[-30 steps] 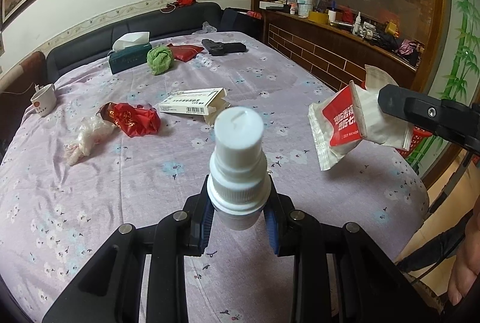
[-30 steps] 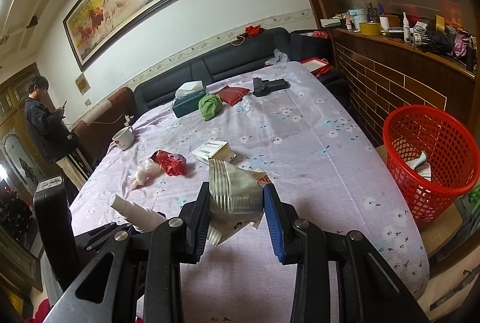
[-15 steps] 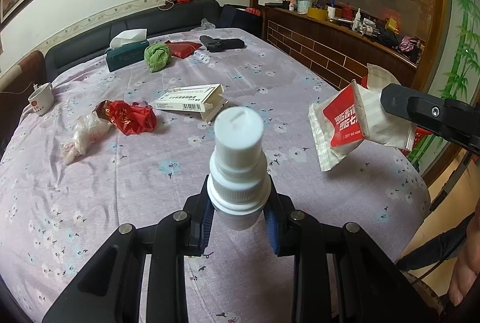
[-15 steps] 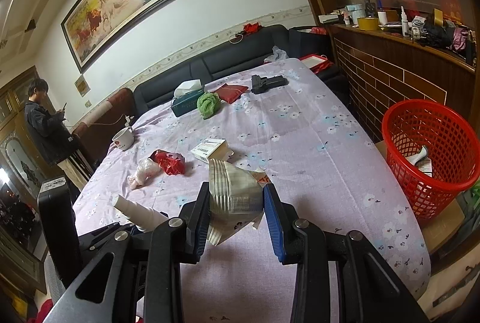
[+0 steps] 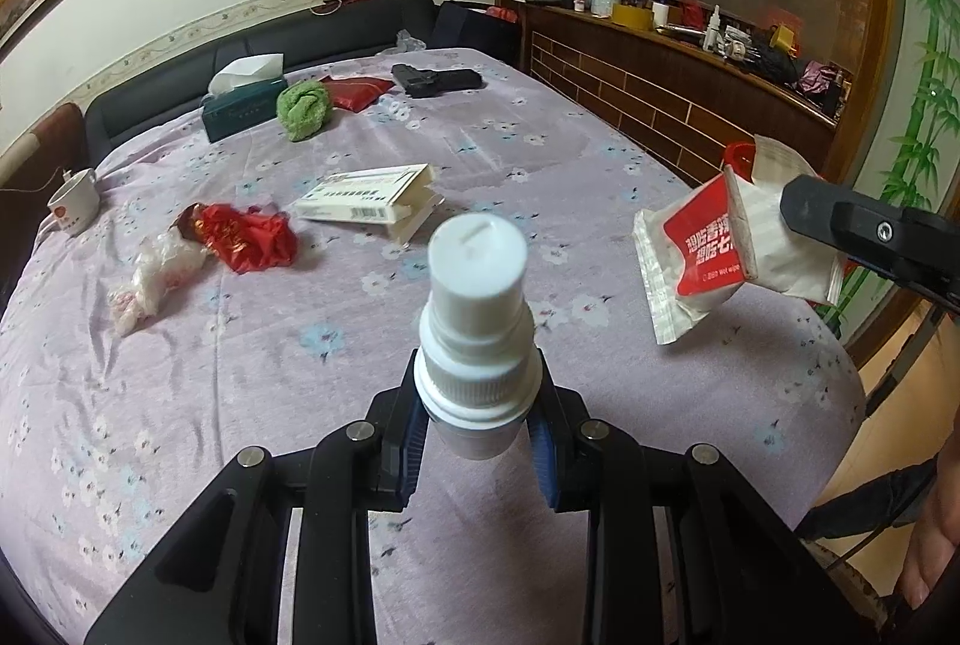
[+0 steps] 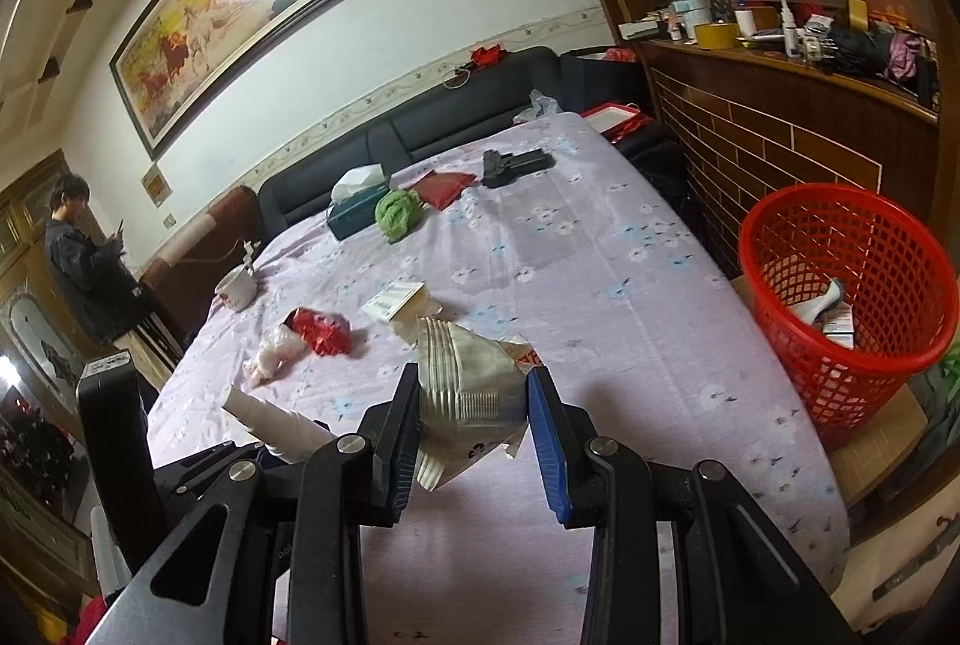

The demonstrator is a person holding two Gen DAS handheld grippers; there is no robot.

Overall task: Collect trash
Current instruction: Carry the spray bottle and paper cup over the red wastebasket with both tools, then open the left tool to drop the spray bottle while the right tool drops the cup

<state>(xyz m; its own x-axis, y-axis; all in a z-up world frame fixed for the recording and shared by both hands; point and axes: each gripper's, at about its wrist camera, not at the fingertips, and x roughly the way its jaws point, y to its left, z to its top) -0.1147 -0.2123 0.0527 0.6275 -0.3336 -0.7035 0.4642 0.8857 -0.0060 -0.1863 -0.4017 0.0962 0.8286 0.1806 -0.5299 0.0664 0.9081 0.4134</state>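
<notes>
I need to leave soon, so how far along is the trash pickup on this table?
Done: a few items already lie in the red basket. In hand: the left hand-held gripper grips a white bottle, the right hand-held gripper a wet-wipe packet. Left on the table: a red wrapper, a clear plastic bag and a small box.
</notes>
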